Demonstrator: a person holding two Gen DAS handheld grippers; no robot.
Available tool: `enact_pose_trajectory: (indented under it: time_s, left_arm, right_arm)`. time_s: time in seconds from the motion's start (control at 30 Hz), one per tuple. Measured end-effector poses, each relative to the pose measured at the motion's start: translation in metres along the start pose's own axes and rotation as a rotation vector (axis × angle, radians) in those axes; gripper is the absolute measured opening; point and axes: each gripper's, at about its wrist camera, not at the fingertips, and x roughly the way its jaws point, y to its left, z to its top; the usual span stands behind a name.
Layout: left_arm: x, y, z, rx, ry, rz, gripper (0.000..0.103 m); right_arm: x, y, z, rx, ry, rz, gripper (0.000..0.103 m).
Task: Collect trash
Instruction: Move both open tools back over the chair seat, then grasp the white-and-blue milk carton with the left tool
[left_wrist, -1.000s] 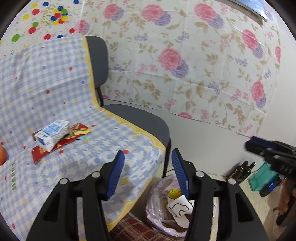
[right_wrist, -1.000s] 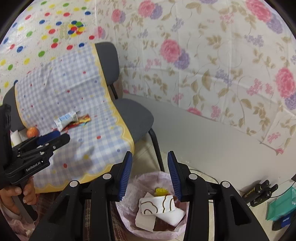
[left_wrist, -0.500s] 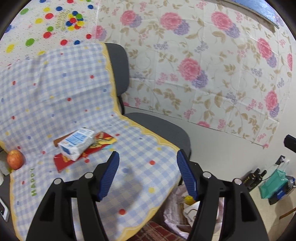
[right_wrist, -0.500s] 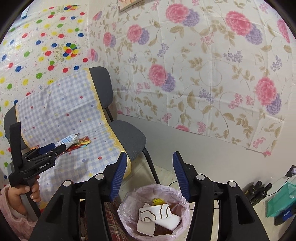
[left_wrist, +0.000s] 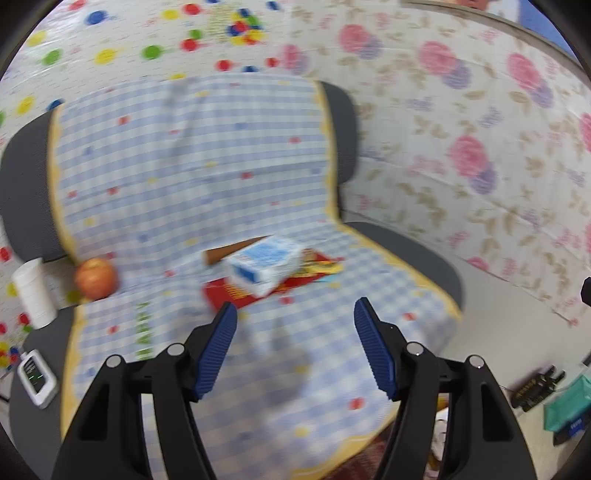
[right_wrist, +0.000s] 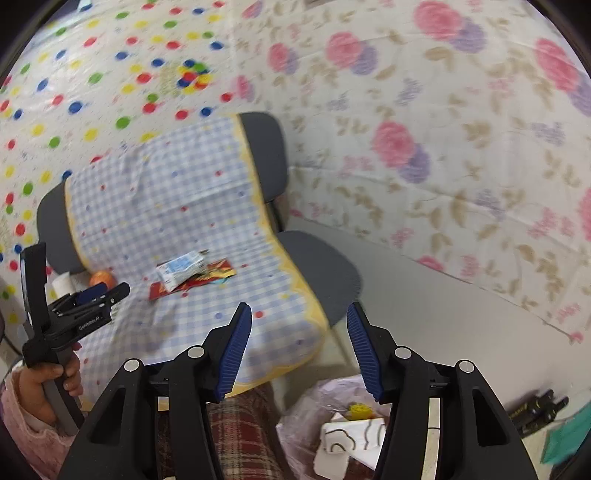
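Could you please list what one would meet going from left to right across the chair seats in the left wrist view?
White cup → apple → blue-and-white carton, lying on the red wrapper → bare grey seat beyond the checked cloth's yellow edge.

Left wrist looks close down at the chair (left_wrist: 406, 251); right wrist, farther back, shares it (right_wrist: 317, 266)

A grey chair (right_wrist: 314, 266) stood against the wall, draped with a blue-checked cloth (left_wrist: 207, 177) edged in yellow. Floral sheeting (right_wrist: 461, 140) covered the wall to its right, polka-dot sheeting (right_wrist: 92, 74) the wall behind. Below the floral sheeting ran plain pale wall (right_wrist: 424, 306).
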Motion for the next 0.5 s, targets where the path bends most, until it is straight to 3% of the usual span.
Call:
enact_pose_trajectory:
  time_s: [0.17,0.33,0.5]
  left_arm:
    - [-0.001,0.046,-0.007,-0.064,0.013,0.108,0.073]
    - [0.010,0.077,-0.010,-0.105,0.035,0.155,0.078]
    - [0.049,0.071,-0.008,-0.041,0.090,0.076,0.087]
  right_arm:
    - [0.049,0.029,0.008,-0.051,0.050,0.094,0.060]
    - [0.100,0.055,0.019,-0.082,0.080,0.177,0.064]
    - [0.140,0.072,0.026,-0.097,0.113,0.215,0.064]
